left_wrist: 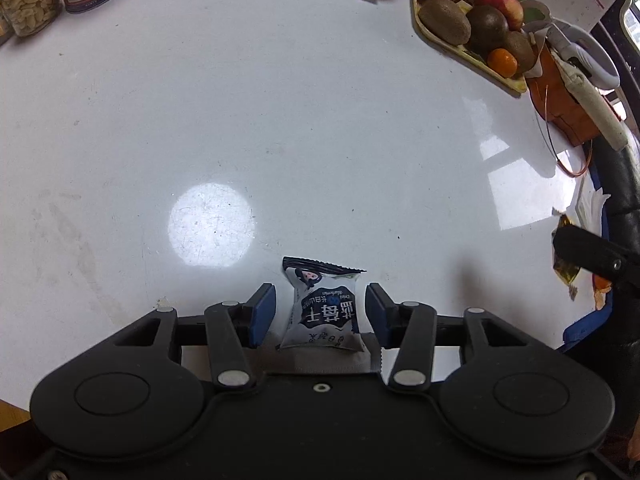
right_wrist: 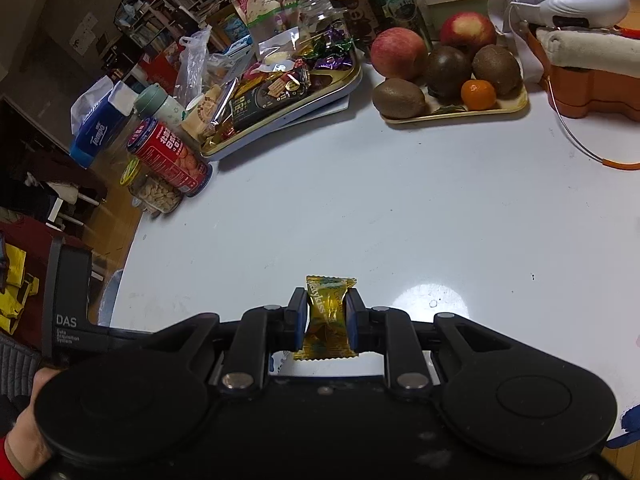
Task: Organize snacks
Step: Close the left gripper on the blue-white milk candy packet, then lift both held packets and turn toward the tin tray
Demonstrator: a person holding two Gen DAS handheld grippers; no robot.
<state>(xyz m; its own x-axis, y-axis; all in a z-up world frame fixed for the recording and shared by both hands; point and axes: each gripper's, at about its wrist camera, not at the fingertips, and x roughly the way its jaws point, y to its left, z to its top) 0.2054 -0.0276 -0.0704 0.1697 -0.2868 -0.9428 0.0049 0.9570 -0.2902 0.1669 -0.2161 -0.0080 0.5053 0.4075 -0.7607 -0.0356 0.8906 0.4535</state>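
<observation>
In the left wrist view, a small black-and-white snack packet (left_wrist: pixel 323 309) lies on the white table between the fingers of my left gripper (left_wrist: pixel 321 312). The jaws stand open, with gaps on both sides of the packet. In the right wrist view, my right gripper (right_wrist: pixel 325 318) is shut on a yellow wrapped candy (right_wrist: pixel 327 312) and holds it above the table. The right gripper with the yellow candy also shows at the right edge of the left wrist view (left_wrist: pixel 576 258). A gold snack tray (right_wrist: pixel 340 78) with several wrapped snacks stands at the back left.
A fruit tray (right_wrist: pixel 516 106) with apples, kiwis and a small orange stands at the back right, also in the left wrist view (left_wrist: pixel 452 46). A red can (right_wrist: pixel 168 156), a peanut jar (right_wrist: pixel 156 196), a tissue pack (right_wrist: pixel 96 132) and an orange box (right_wrist: pixel 592 92) line the table edges.
</observation>
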